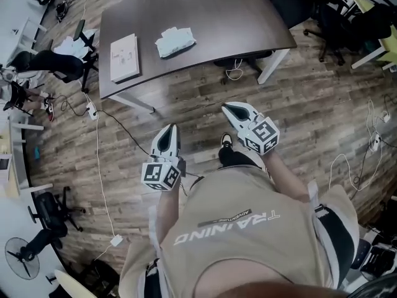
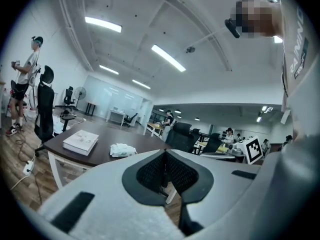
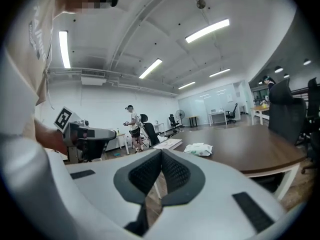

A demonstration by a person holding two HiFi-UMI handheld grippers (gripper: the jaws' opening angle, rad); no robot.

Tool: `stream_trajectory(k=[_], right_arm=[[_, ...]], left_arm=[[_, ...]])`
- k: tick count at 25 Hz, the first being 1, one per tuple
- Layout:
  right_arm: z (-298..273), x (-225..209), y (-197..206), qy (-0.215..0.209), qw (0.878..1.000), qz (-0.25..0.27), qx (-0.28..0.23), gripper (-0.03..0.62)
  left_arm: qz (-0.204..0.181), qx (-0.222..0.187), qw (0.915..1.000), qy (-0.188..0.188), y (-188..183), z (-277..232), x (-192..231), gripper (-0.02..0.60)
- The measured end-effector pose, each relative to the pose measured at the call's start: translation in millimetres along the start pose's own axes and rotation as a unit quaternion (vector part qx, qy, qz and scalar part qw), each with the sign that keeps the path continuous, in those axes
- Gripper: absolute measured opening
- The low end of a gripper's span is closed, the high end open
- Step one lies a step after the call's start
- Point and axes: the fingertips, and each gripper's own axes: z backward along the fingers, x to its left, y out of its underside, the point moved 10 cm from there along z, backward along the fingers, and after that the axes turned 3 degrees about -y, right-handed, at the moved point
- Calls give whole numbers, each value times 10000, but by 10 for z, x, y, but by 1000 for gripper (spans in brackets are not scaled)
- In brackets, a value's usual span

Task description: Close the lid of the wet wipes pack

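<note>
The wet wipes pack [image 1: 174, 41] is a pale, crumpled soft pack lying near the middle of the dark brown table [image 1: 248, 17]. It also shows small in the left gripper view as the wipes pack [image 2: 122, 150] and in the right gripper view as the wipes pack [image 3: 198, 149]. Whether its lid is up is too small to tell. My left gripper [image 1: 169, 133] and right gripper [image 1: 231, 108] are held in front of my body over the wooden floor, well short of the table. Both are shut with nothing between the jaws.
A white book or box [image 1: 124, 57] lies at the table's left end, beside the pack. Cables [image 1: 99, 160] trail across the floor. Office chairs [image 1: 62, 64] stand left of the table, and a person [image 3: 132, 126] stands beyond them. A fan [image 1: 25, 256] stands at lower left.
</note>
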Motion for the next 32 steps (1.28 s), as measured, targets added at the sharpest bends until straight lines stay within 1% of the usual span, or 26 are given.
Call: stream_trajectory(k=[4,6,10,13,16,20,23,26,28,32], right_arm=[[-133,-374,27,-216,9997,-73,-49,14],[-158,-576,69,-250,9996,-83,-47,14],[-187,-857,171,-29,9998,-177,-11,14],[-132,-963,227,-14,9995,-307,-22,14],[-133,-1111,358,27,9991,-406,100,14],[-165,-1152,509,44,9979,-591,249,14],[-317,-1098,529,-123,9976,-581,345,14],[-497,-1077,425,-300,9979,-369,451,14],[-585,-1086,324,-348,9980,-323,428,14],[-886,-1223,107,-432,9980,-168,426,14]], left_arm=[[-104,98,9999,-43,-154,-316,-38,5],[-108,54,9999,-10,-223,-483,-71,5],[28,32,10000,-34,-290,-728,-84,5],[29,206,9998,-46,-283,-876,-72,5],[95,316,9995,22,-266,-1098,-51,5],[80,327,9994,95,-235,-1242,-60,5],[70,258,9996,106,-268,-1301,32,5],[153,283,9995,45,-245,-1332,177,5],[250,343,9991,-9,-223,-1351,288,5],[375,135,9992,-86,-312,-1504,558,5]])
